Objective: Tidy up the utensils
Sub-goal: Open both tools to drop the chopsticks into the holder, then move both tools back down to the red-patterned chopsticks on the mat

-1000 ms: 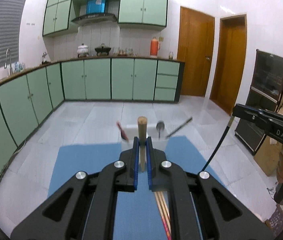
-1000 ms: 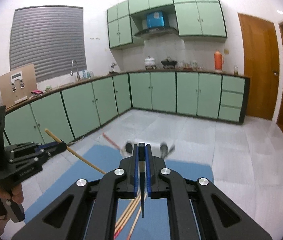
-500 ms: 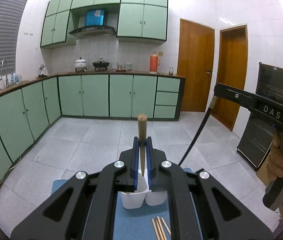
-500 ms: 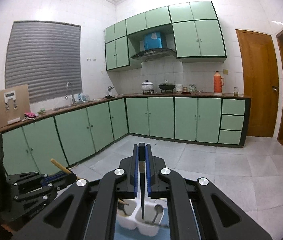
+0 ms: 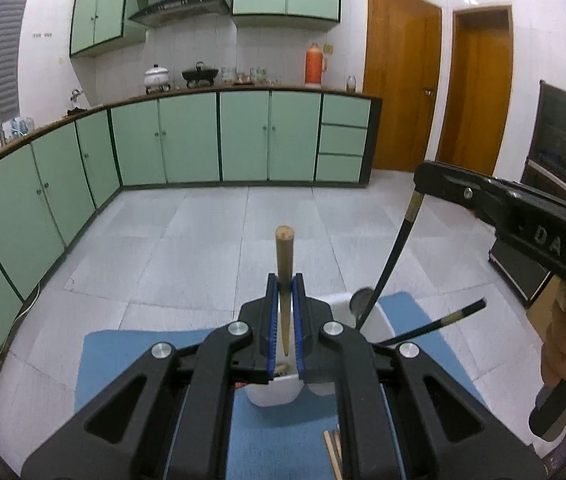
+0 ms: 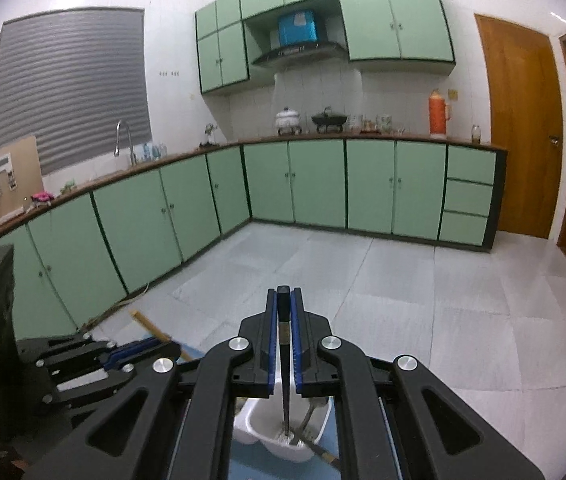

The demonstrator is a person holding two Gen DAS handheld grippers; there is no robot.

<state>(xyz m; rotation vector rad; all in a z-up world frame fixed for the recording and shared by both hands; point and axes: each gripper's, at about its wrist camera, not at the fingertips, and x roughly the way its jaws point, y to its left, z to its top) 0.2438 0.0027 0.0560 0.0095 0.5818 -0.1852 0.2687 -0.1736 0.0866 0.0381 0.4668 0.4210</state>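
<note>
Left wrist view: the left gripper (image 5: 285,320) has its jaws clamped on a wooden chopstick (image 5: 284,264), tip over the white holder (image 5: 273,394) just below; spare chopsticks (image 5: 333,450) lie unsorted on the blue mat (image 5: 123,354).

Right wrist view: the right gripper (image 6: 283,338), tilted downward, has its jaws clamped on a black chopstick (image 6: 284,364) reaching into the holder's compartment beside a spoon (image 6: 308,416).

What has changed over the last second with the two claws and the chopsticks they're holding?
Both claws swung from over the blue mat to above the white holder. The black chopstick now dips into the holder. Unchanged: the left claw grips its wooden chopstick, the right claw the black one.
</note>
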